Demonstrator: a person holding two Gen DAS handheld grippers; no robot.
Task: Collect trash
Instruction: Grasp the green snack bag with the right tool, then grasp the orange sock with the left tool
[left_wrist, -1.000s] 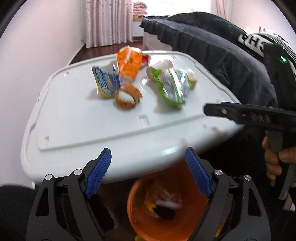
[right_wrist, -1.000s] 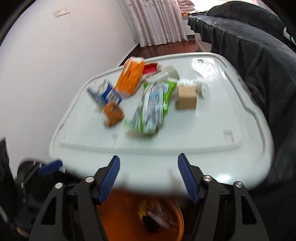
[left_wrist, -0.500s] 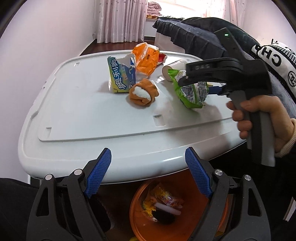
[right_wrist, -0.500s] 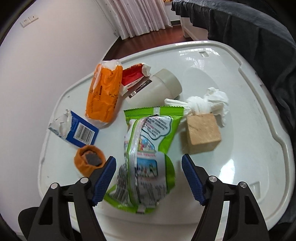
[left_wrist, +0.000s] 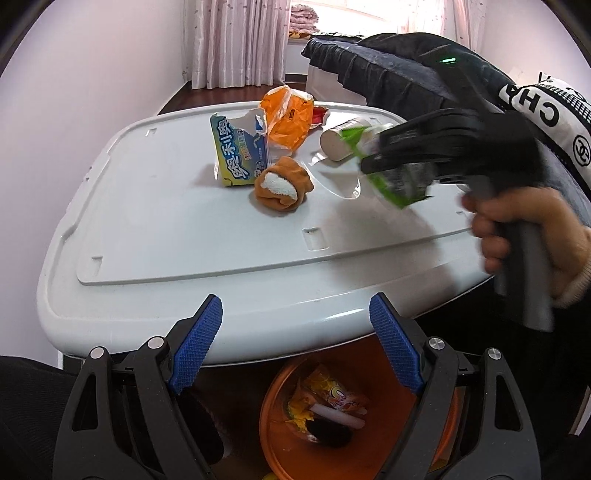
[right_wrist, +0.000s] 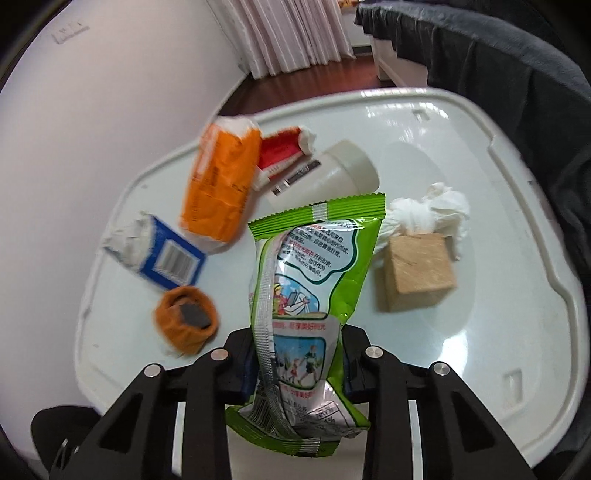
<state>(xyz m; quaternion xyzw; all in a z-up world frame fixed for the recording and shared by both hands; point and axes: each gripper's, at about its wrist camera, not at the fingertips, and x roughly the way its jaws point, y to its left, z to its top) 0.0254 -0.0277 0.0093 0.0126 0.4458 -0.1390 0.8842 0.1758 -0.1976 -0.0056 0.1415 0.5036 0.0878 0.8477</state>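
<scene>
- Right wrist view: the right tongs (right_wrist: 295, 369) are closing on the green snack packet (right_wrist: 310, 295), jaws pinching its lower half while the top end stands out ahead over the white surface (right_wrist: 480, 332).
- From the left wrist view the packet (left_wrist: 391, 173) hangs crumpled in those tongs above the surface; it looks lifted clear, though blur makes that hard to swear to.
- The left tongs (left_wrist: 295, 347) hang wide apart with nothing between them, near the front edge of the surface.
- Right below them sits the orange bin (left_wrist: 354, 417), a few wrappers already in its bottom.
- Left on the surface: the orange bag (right_wrist: 221, 192), the blue carton (right_wrist: 162, 258), the white cup (right_wrist: 332, 173), a crumpled tissue (right_wrist: 432, 210), a wooden block (right_wrist: 417, 273) and a small orange roll (right_wrist: 186, 321).
- Step in hand, as I read it: the pickup of the green packet.
- Next move calls for carrying it back over the front edge, above the bin, then letting go; a loose grip on slippery film could drop it early.
</scene>
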